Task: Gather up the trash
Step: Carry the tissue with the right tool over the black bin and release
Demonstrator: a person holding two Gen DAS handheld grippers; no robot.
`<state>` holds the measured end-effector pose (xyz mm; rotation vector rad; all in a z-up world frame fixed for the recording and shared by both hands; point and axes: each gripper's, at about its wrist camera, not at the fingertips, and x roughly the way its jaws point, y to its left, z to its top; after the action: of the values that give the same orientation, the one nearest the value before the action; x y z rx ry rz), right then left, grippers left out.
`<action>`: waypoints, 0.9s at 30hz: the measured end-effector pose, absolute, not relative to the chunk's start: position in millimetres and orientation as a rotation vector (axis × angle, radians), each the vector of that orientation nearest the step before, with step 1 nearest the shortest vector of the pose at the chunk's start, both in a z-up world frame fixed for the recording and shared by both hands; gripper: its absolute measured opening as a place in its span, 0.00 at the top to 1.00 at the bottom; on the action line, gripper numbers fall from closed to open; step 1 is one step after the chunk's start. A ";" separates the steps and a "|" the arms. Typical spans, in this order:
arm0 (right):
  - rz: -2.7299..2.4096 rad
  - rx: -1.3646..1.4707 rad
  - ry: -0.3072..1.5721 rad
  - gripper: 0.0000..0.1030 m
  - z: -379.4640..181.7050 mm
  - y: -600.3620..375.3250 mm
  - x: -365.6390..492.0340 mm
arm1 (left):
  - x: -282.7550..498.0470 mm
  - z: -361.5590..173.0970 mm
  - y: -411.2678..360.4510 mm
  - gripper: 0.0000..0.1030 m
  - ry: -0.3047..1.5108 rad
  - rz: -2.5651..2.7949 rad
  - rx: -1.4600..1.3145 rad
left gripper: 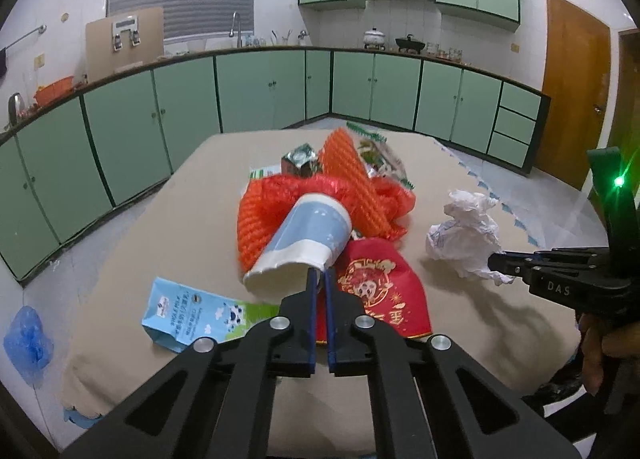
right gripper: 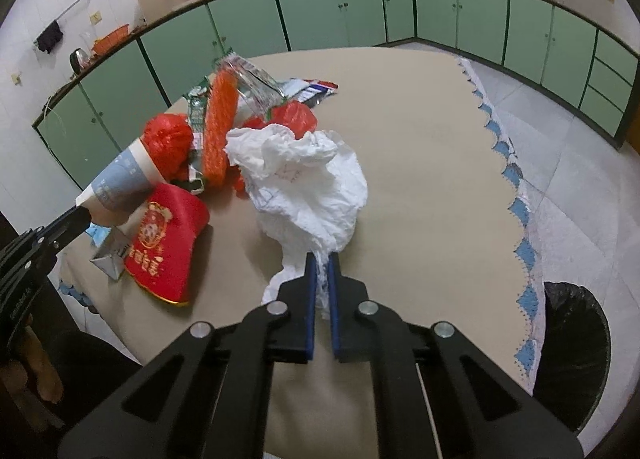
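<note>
Two hand-held grippers work a pile of trash on a tan-covered table (left gripper: 168, 227) in a green-cabineted kitchen. At the centre of the left wrist view, the left gripper (left gripper: 319, 279) is clamped on the crumpled rim of a blue-and-white paper cup (left gripper: 308, 235), which tilts up and away from the blue finger pads, its base toward the top of the frame. Behind the cup lies orange-red mesh netting (left gripper: 352, 187), with a red packet printed in gold (left gripper: 376, 283) just right of the fingers and a light-blue milk carton (left gripper: 192, 313) flat at lower left.

In the right wrist view, the right gripper (right gripper: 321, 271) pinches a tail of a crumpled white sheet of paper (right gripper: 308, 183) at frame centre; whether the paper clears the tabletop cannot be told. The red packet (right gripper: 164, 247) lies to its left, touching the cup (right gripper: 120, 183). A bin lined with a black bag (right gripper: 576, 355) sits at the lower right, beside the table's scalloped blue-trimmed edge. Clear plastic wrappers (right gripper: 256, 87) lie at the far side of the heap.
</note>
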<state>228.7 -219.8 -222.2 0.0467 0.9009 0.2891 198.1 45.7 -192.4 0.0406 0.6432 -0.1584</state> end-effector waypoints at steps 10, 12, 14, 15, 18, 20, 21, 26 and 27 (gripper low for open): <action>0.289 0.051 0.854 0.96 -195.7 -225.0 217.8 | 184.0 -161.5 43.8 0.97 0.581 -0.177 0.033; 0.290 0.053 0.842 0.96 -188.9 -225.5 215.2 | 180.8 -152.9 43.5 0.98 0.568 -0.177 0.031; 0.291 0.058 0.826 0.96 -180.4 -226.7 211.1 | 177.7 -143.4 42.0 0.98 0.554 -0.178 0.034; 0.291 0.059 0.819 0.96 -176.7 -227.3 209.3 | 175.2 -139.9 41.5 0.98 0.548 -0.182 0.034; 0.286 0.063 0.798 0.96 -165.1 -231.7 201.2 | 170.6 -130.8 39.2 0.98 0.534 -0.189 0.039; 0.281 0.065 0.789 0.96 -160.4 -234.4 196.9 | 167.3 -127.4 35.8 0.98 0.530 -0.196 0.041; 0.277 0.065 0.782 0.96 -157.1 -236.8 193.1 | 166.0 -126.6 34.3 0.98 0.531 -0.200 0.042; 0.266 0.068 0.768 0.96 -148.9 -243.5 182.5 | 157.0 -123.8 28.5 0.98 0.529 -0.219 0.040; 0.262 0.068 0.767 0.96 -148.0 -243.8 180.3 | 153.5 -123.6 25.9 0.98 0.527 -0.221 0.039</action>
<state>180.3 -243.8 -148.0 0.0685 0.7668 0.2622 153.5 25.9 -123.6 0.0389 0.5269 -0.2212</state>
